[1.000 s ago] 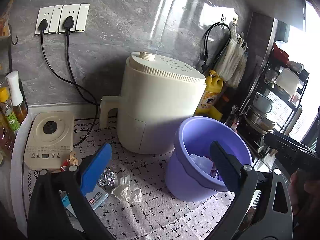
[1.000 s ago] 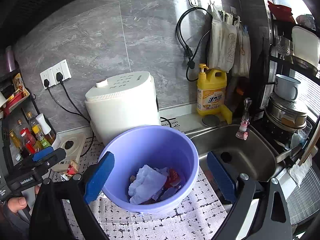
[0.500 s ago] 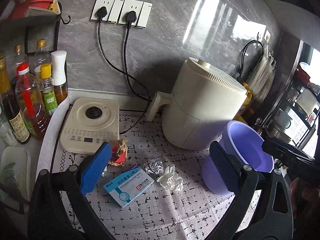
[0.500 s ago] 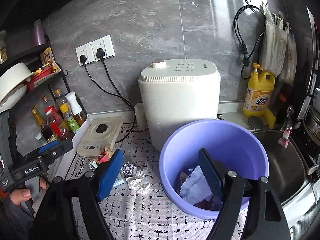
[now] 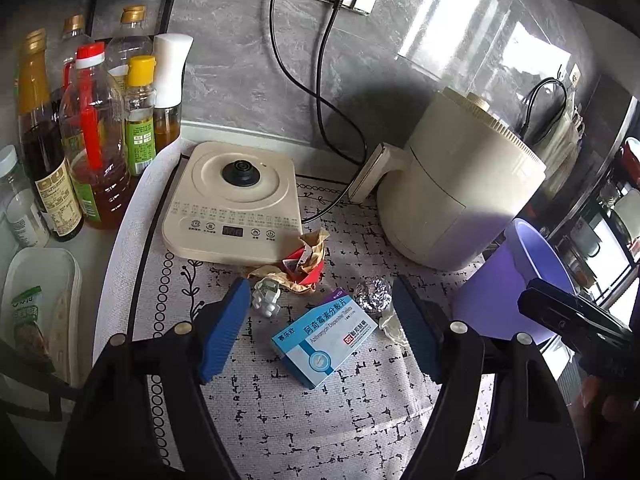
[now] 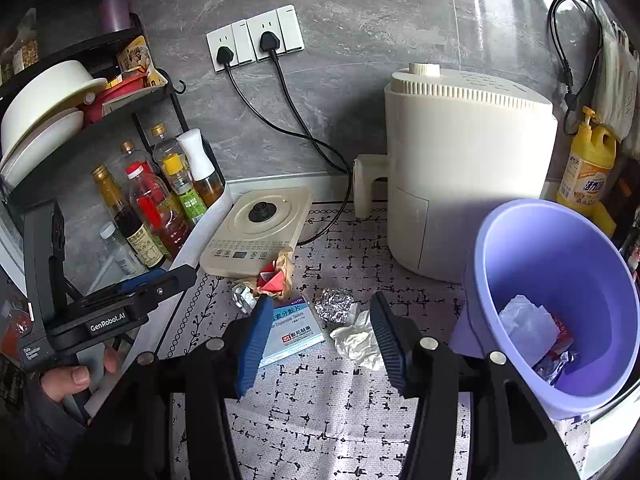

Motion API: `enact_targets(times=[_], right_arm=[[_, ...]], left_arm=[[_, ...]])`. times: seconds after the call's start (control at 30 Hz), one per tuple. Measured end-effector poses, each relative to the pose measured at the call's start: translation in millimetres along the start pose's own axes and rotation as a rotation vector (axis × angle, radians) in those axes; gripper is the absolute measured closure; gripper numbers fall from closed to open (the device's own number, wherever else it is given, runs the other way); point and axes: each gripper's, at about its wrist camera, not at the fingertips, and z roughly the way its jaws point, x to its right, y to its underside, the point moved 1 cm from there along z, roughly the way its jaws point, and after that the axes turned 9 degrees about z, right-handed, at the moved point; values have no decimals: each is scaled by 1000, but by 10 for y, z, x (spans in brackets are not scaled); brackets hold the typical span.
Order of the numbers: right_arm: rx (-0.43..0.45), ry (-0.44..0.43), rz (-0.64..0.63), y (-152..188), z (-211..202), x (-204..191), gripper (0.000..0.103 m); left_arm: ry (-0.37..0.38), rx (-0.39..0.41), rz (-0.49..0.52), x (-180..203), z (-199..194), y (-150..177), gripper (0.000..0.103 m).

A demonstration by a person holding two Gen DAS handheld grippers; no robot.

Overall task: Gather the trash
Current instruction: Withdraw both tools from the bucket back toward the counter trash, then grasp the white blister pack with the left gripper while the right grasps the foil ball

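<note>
Trash lies on the patterned mat: a blue-and-white medicine box (image 5: pixel 324 340), a foil ball (image 5: pixel 374 296), a white tissue (image 6: pixel 356 340), a red-and-brown wrapper (image 5: pixel 304 264) and a small white crumpled scrap (image 5: pixel 266 298). My left gripper (image 5: pixel 320 332) hovers over the box, its jaws closing, the pads clear of it. My right gripper (image 6: pixel 320 344) hangs above the tissue and the foil ball (image 6: pixel 334 306), jaws also closing with nothing pressed between them. The purple bucket (image 6: pixel 560 280) stands at the right with tissue and wrappers inside.
A cream kettle base (image 5: pixel 236 200) and a cream air fryer (image 6: pixel 468 168) stand behind the trash, their cables running to wall sockets. Several oil and sauce bottles (image 5: pixel 96 140) crowd the left under a dish rack (image 6: pixel 52 108). A yellow soap bottle (image 6: pixel 586 172) stands far right.
Both views have swung left and down, away from the bucket and onto the trash on the mat. Both pairs of jaws have narrowed.
</note>
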Motion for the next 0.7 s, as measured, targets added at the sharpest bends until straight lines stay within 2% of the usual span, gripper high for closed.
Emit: enact_targets(times=[0.17,0.3,0.7], right_arm=[[-24,-3,33,229,289,-9,60],[-90,-7,63,377,520,-17,66],[-128,52,16,285,908,-30,66]], left_arm=[[16,-65,-13,-131,264,115,44],[12,-94,5,-196,451,159,49],[32,-134,-26,-363,944,219,56]])
